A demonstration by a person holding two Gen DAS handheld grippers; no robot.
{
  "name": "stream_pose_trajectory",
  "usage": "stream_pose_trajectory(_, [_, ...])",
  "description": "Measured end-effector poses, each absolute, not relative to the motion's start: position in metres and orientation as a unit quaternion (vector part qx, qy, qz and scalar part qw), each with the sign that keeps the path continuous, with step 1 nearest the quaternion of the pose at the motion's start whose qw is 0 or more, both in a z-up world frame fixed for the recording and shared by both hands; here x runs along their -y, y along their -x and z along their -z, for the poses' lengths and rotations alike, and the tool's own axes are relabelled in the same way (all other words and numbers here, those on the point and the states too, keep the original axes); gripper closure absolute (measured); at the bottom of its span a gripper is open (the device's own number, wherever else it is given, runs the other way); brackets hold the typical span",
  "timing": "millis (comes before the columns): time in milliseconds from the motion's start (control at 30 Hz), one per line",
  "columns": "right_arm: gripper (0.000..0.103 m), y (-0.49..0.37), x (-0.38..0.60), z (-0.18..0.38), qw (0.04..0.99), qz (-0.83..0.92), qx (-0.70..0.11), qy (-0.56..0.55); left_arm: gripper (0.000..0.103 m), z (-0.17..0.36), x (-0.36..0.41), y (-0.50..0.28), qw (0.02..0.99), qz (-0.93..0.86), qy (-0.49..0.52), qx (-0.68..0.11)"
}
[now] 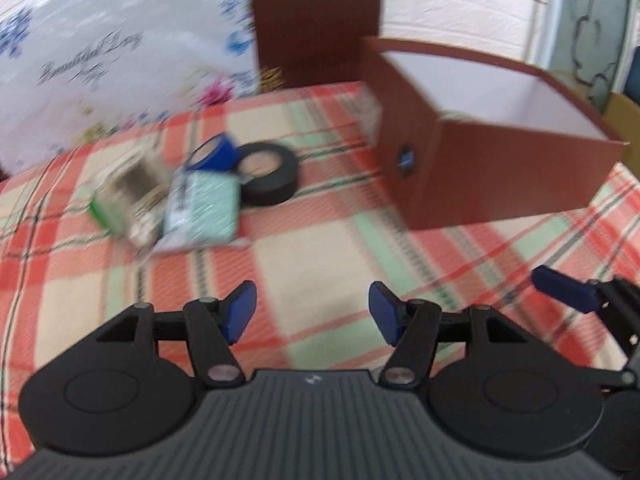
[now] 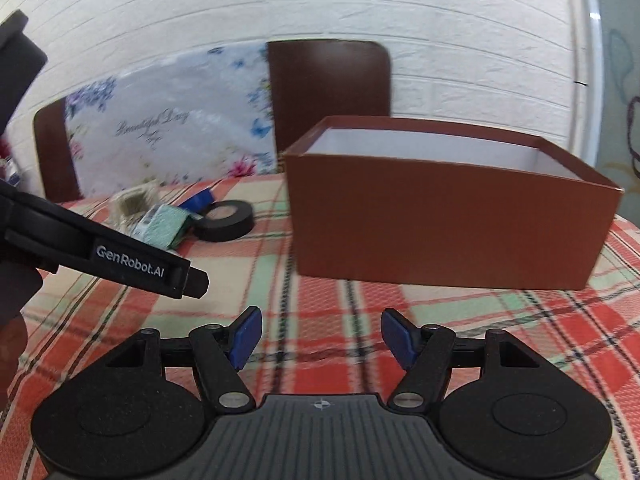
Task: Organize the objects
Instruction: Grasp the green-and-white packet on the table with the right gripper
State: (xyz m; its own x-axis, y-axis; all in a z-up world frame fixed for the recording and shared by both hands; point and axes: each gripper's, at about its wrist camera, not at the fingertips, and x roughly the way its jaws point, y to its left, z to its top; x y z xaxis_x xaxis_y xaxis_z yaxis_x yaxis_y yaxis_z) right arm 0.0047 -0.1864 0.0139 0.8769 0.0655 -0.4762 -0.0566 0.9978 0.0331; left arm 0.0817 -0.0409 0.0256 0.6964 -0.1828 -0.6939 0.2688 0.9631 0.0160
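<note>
I see a surface [image 2: 360,308] covered in a red, cream and green checked cloth, filling the lower part of both views. Behind it stand two dark brown chair backs, one [image 2: 328,92] bare and the other draped in a white flowered cover [image 2: 168,136] with script lettering, against a white brick-pattern wall [image 2: 360,12].

The largest thing on the surface is an open brown box [image 2: 448,224] with a white inside. Its long axis runs left to right across my right-wrist view, its long side facing me and its opening facing up. In the left-wrist view it sits to the right, one corner turned toward me.

Left of the box, well apart from it, is a small huddle of things. A pale green packet [image 1: 202,208] lies flat, its long axis running away from me. Just beside it on the left is a blurred clear-and-green item [image 1: 128,196] I cannot identify. Behind the packet, a black roll of tape [image 1: 268,176] lies flat with its hole facing up, and a blue roll of tape [image 1: 214,154] leans tilted against it.

My left tongs [image 1: 312,312] are spread with nothing between them, hovering above bare cloth. My right tongs [image 2: 322,338] are likewise spread and empty, pointing toward the box.
</note>
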Motion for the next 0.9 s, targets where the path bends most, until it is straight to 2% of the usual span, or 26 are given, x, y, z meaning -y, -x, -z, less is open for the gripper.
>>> stream_pose_trajectory(367, [0.038,-0.026,0.14,-0.006,0.956,-0.088,-0.279,0.029,0.039,-0.008,-0.023,-0.092,0.927,0.045,-0.045,-0.37])
stream_pose_trajectory(567, [0.038,-0.044,0.113,-0.009,0.952,-0.109,-0.281,0.049,0.028,-0.002,-0.065,-0.1,0.936,0.0,-0.026,-0.35])
stream_pose_trajectory(700, [0.038,-0.063,0.101,-0.013,0.951,-0.127,-0.279,0.041,0.013,0.009,-0.104,-0.103,0.944,-0.039,0.01,-0.327])
stream_pose_trajectory(800, [0.038,-0.074,0.09,-0.017,0.953,-0.14,-0.267,0.032,0.014,0.008,-0.121,-0.1,0.948,-0.046,0.06,-0.31])
stream_pose_trajectory(900, [0.038,-0.089,0.078,-0.021,0.954,-0.151,-0.255,0.031,0.014,0.008,-0.116,-0.097,0.951,-0.048,0.051,-0.302])
